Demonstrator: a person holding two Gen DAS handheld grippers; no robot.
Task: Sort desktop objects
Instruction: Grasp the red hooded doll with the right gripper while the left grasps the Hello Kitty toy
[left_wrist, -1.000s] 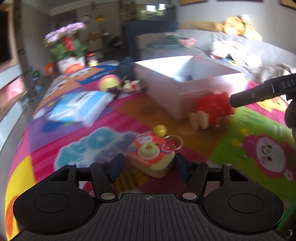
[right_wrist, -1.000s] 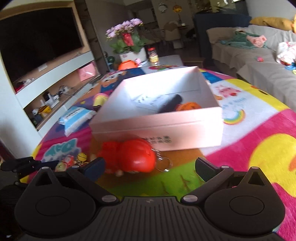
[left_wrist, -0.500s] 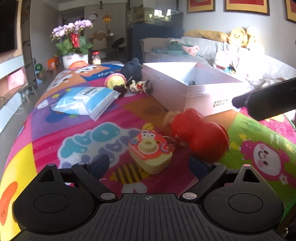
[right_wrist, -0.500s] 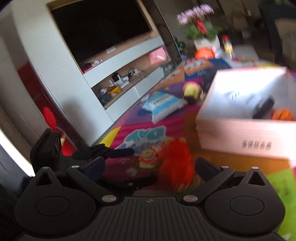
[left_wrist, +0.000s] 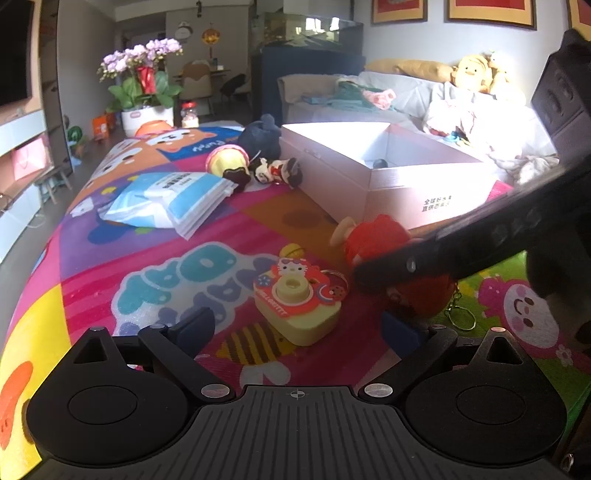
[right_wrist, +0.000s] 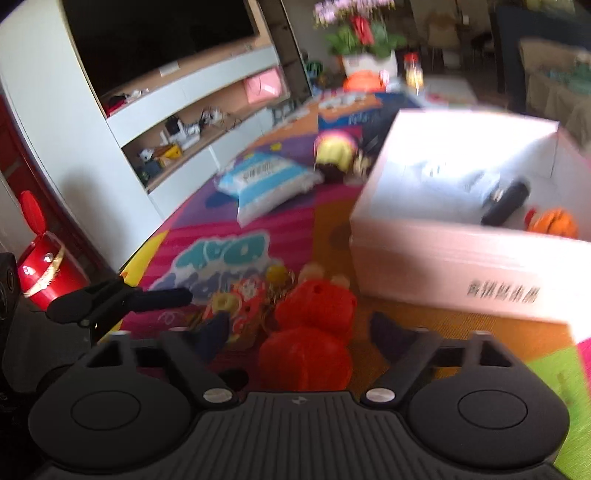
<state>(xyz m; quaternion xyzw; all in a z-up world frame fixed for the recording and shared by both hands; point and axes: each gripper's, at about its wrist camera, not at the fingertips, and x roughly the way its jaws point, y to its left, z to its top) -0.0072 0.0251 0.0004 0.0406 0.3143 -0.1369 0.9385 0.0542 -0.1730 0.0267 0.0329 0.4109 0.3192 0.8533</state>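
A red plush toy (right_wrist: 310, 339) with a key ring lies on the colourful mat (left_wrist: 92, 280), just in front of the pink box (right_wrist: 443, 258). My right gripper (right_wrist: 301, 330) straddles it and its jaws are closing; a small gap still shows on each side of the plush. In the left wrist view one right finger (left_wrist: 461, 243) crosses the red plush (left_wrist: 380, 236). My left gripper (left_wrist: 295, 326) is opening wide. A yellow and red toy camera (left_wrist: 295, 299) sits on the mat between its fingers, untouched.
The open box holds a dark cylinder (right_wrist: 506, 201) and an orange toy (right_wrist: 554, 221). Further along the mat lie a blue tissue pack (left_wrist: 170, 199), a round yellow toy (left_wrist: 225, 162) and a small doll (left_wrist: 277, 171). A flower pot (left_wrist: 144, 92) stands at the far end.
My left gripper has opened off the toy camera. The right gripper has swung over to the red plush, which shifted away from the box, and its jaws have narrowed around it.
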